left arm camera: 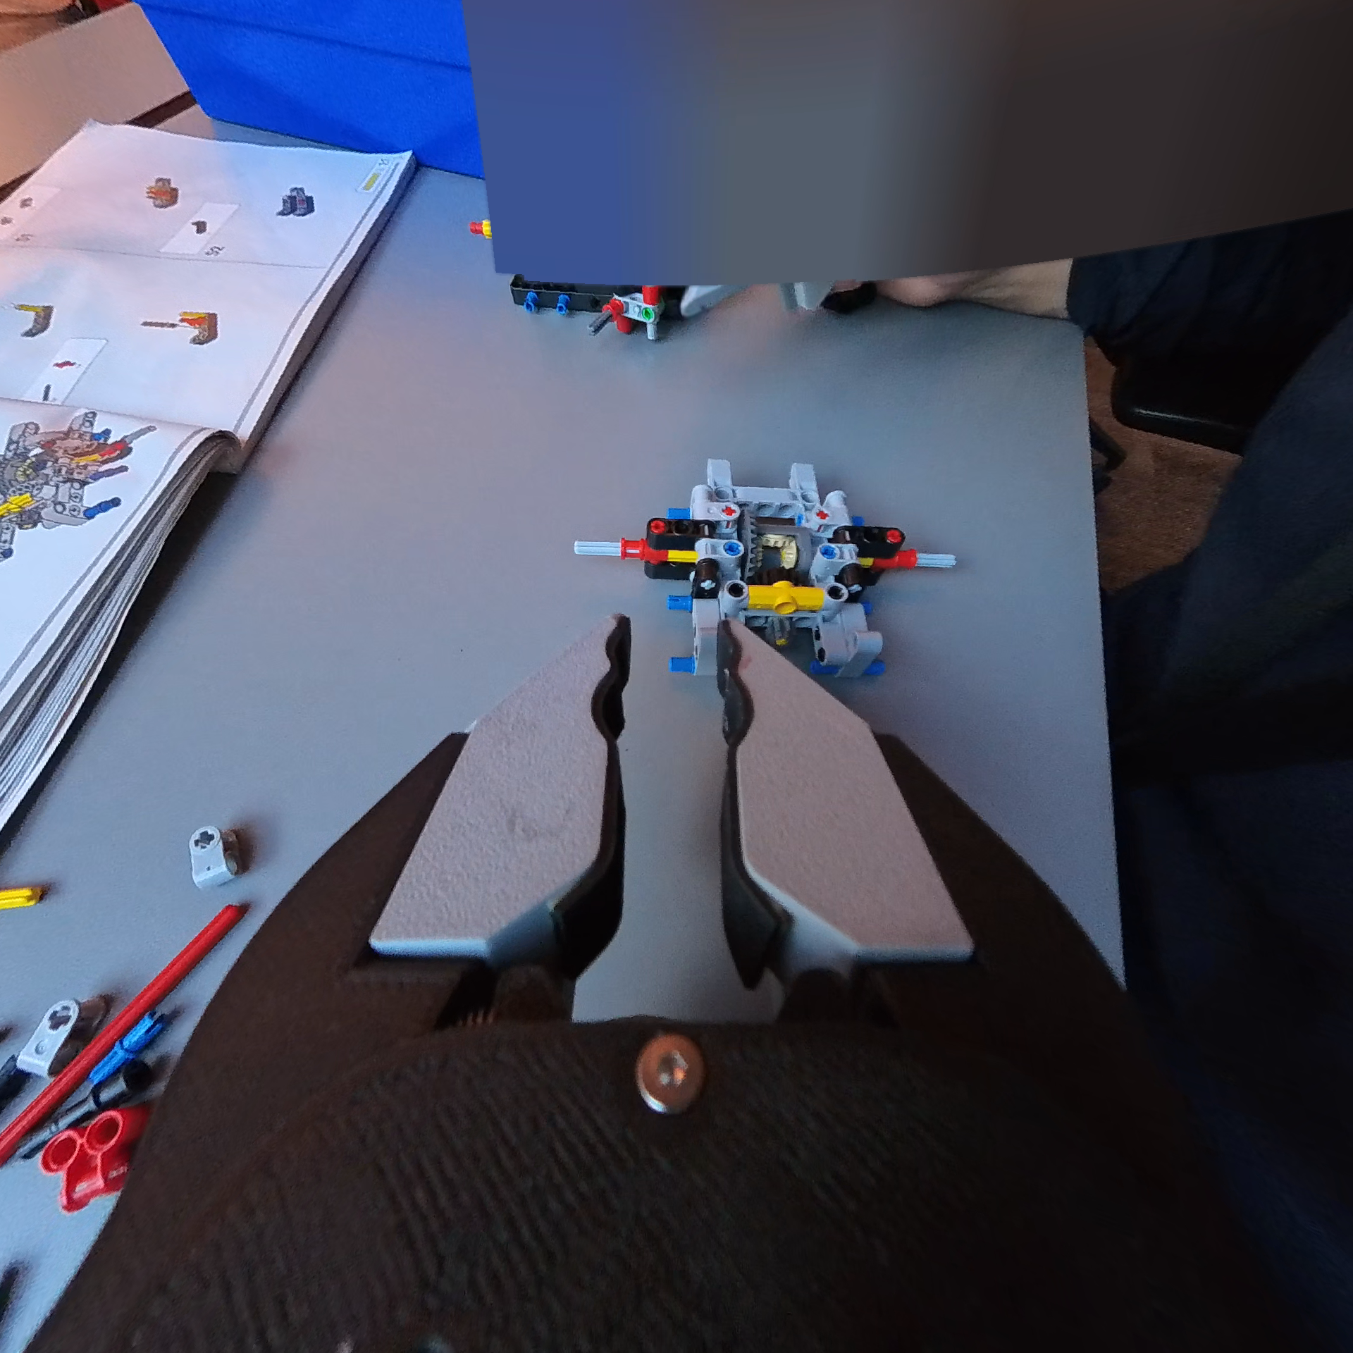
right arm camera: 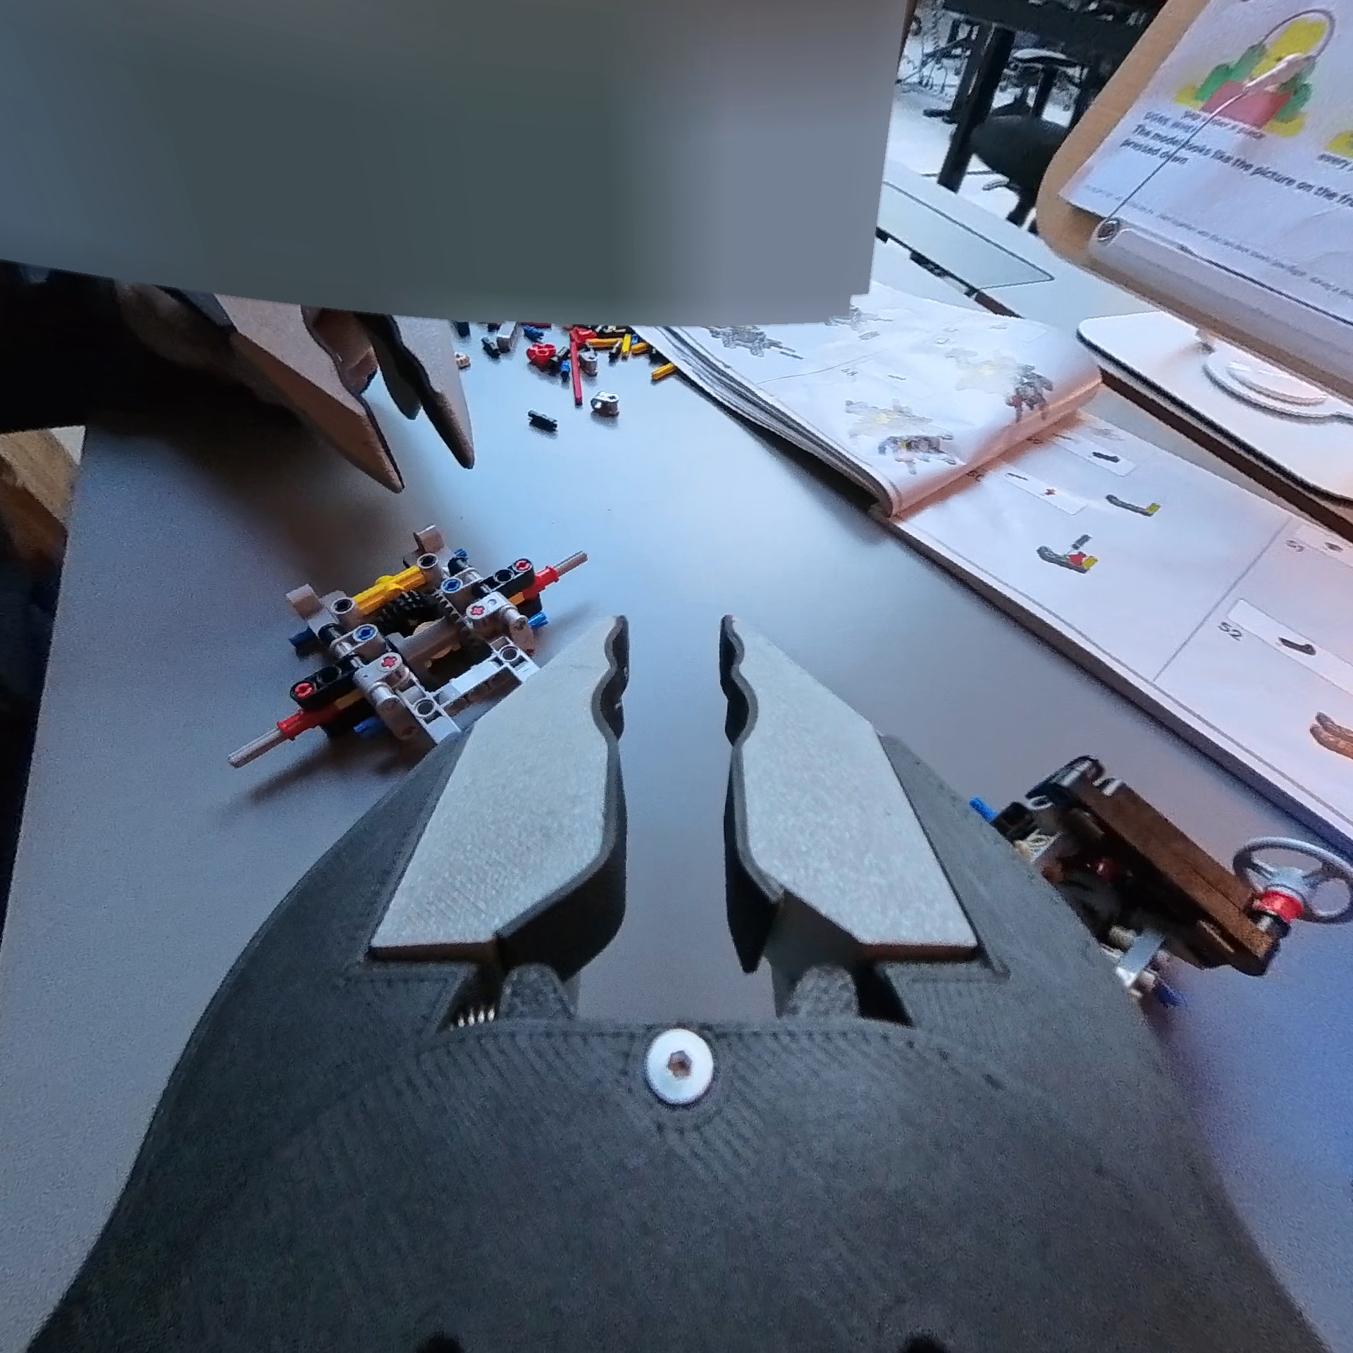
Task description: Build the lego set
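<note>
A small building-brick assembly (left arm camera: 765,567), grey with black, red, yellow and blue parts and an axle out each side, lies on the grey table (left arm camera: 454,527). My left gripper (left arm camera: 673,630) is open and holds nothing; its right fingertip stands just before the assembly's near corner. In the right wrist view the same assembly (right arm camera: 410,651) lies to the left of my right gripper (right arm camera: 673,630), which is open and empty above bare table. The left gripper (right arm camera: 432,446) also shows there, beyond the assembly, its fingers apart.
An open instruction booklet (left arm camera: 146,307) lies at the left, also in the right wrist view (right arm camera: 1025,498). Loose parts lie at the near left: a red rod (left arm camera: 124,1025), a grey connector (left arm camera: 212,856), a red piece (left arm camera: 88,1157). A second dark assembly with a steering wheel (right arm camera: 1149,878) sits right. Left tips to right tips: about 12 cm. The grey connector (left arm camera: 212,856) sits 12 cm or so from the ends of my left fingers.
</note>
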